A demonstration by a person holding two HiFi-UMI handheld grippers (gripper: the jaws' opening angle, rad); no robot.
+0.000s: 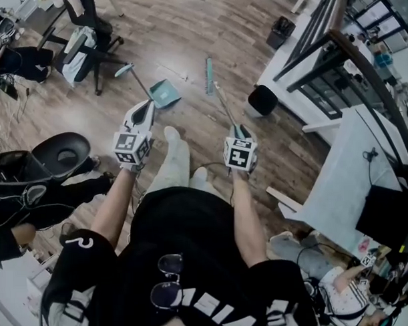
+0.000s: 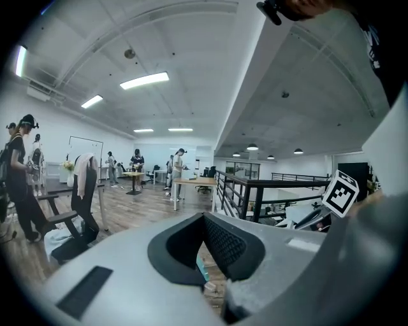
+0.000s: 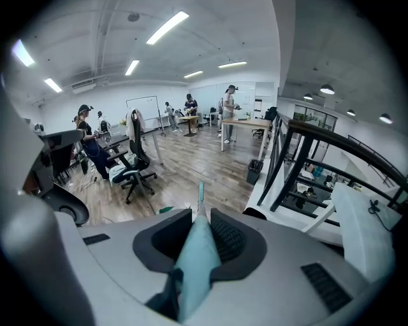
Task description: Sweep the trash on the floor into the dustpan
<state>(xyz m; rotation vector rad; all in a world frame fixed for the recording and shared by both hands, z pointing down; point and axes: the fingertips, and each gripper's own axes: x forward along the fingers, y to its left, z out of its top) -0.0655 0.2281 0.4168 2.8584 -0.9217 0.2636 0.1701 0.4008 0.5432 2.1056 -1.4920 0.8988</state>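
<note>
A teal dustpan [image 1: 165,92] rests on the wood floor, its thin rod leaning up-left to a teal grip [image 1: 124,70]. My left gripper [image 1: 147,107] points at the pan from just behind it. In the left gripper view only a teal sliver [image 2: 201,270] shows low between the jaws, and their state is unclear. My right gripper [image 1: 235,129] is shut on the teal broom handle [image 3: 194,255]. The handle runs forward to the broom head [image 1: 209,75] on the floor, right of the pan. No trash is clearly visible.
An office chair [image 1: 86,43] stands far left and a black round seat [image 1: 67,154] near left. A black bin [image 1: 262,100] sits by the white table [image 1: 351,174] and dark railing [image 1: 361,60] on the right. Other people work at the left edge.
</note>
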